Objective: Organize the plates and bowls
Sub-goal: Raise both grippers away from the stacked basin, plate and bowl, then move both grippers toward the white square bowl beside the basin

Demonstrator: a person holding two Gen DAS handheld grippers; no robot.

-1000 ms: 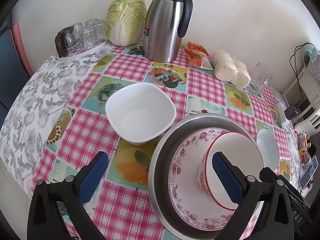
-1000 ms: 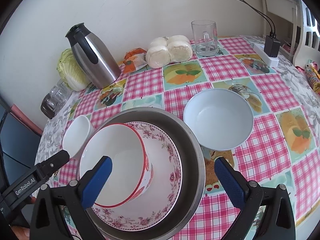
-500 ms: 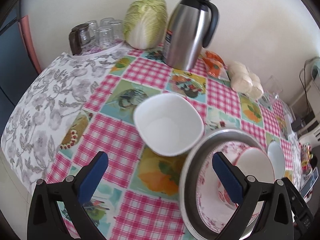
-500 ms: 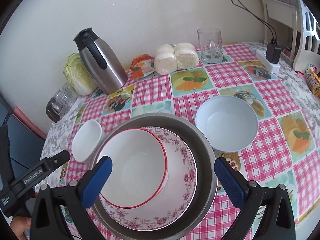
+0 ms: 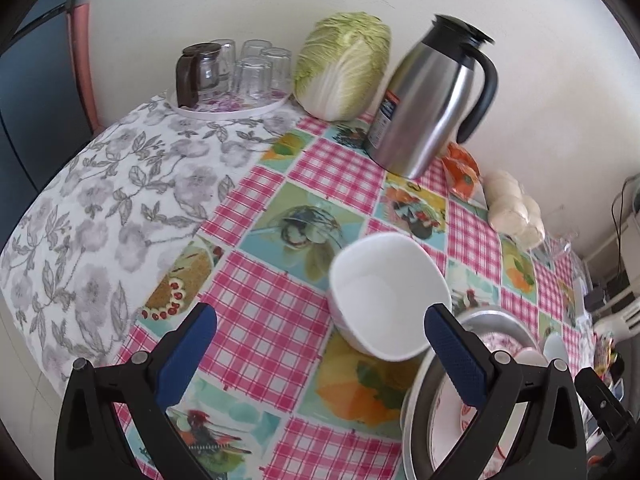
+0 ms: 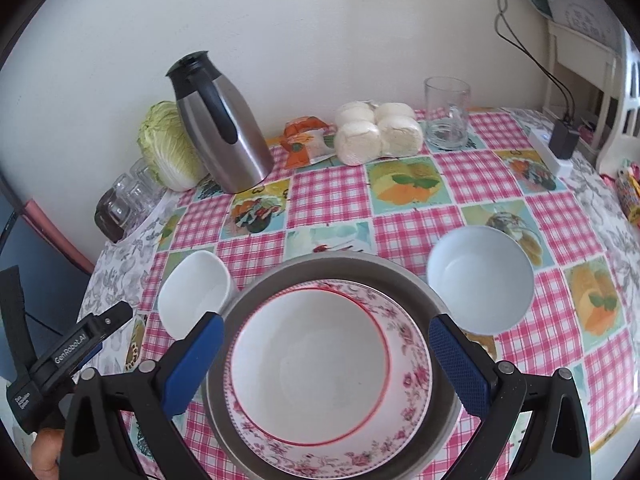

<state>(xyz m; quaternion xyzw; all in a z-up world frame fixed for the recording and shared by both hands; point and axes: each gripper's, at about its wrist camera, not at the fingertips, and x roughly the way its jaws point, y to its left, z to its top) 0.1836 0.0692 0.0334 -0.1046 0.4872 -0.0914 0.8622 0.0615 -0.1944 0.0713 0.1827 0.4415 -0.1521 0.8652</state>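
Home dining spot, as far as I can see. Table (image 6: 400, 216) against a plain pale wall, covered in a pink-check cloth with fruit and food prints. Along the far edge: steel thermos jug (image 6: 224, 128), whole napa cabbage (image 5: 344, 68), bagged steamed buns (image 6: 376, 132), orange snack packet (image 6: 306, 142), glass mug (image 6: 446, 114). Far left, a tray of upturned drinking glasses (image 5: 248, 72). Far right, a power strip with charger (image 6: 554, 148) and a white chair back (image 6: 624, 92). Domestic clutter, lived-in.
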